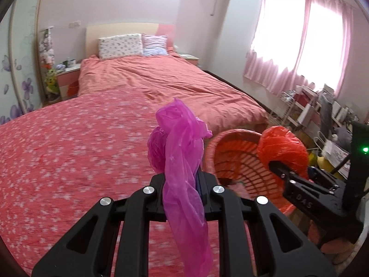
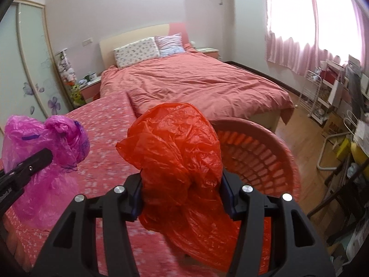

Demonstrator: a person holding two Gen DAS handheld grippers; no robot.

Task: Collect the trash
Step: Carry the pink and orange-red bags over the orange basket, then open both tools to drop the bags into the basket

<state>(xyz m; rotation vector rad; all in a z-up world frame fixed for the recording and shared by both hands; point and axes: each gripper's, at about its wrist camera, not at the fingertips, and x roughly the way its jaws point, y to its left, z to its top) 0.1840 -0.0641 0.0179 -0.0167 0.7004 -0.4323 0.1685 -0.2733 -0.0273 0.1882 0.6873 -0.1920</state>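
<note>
Nearest our left lens, the left gripper is pinched almost shut on a thin purple plastic bag, whose loose tail drapes back over the fingers. Our right gripper is clamped on a bulkier crumpled red plastic bag, jaws held partly apart by the wad. Both bags hang over the foot of the flowered red bedspread, and the pink woven basket sits just beyond the red bag, at the bed's corner. We judge the risks to be light film slipping from a narrow pinch, the purple tail snagging on our fingers at release, or a bag drifting wide of the rim. The basket's bottom is mostly hidden behind the bags, and the cluttered shelves by the window are too blurred to sort out
</note>
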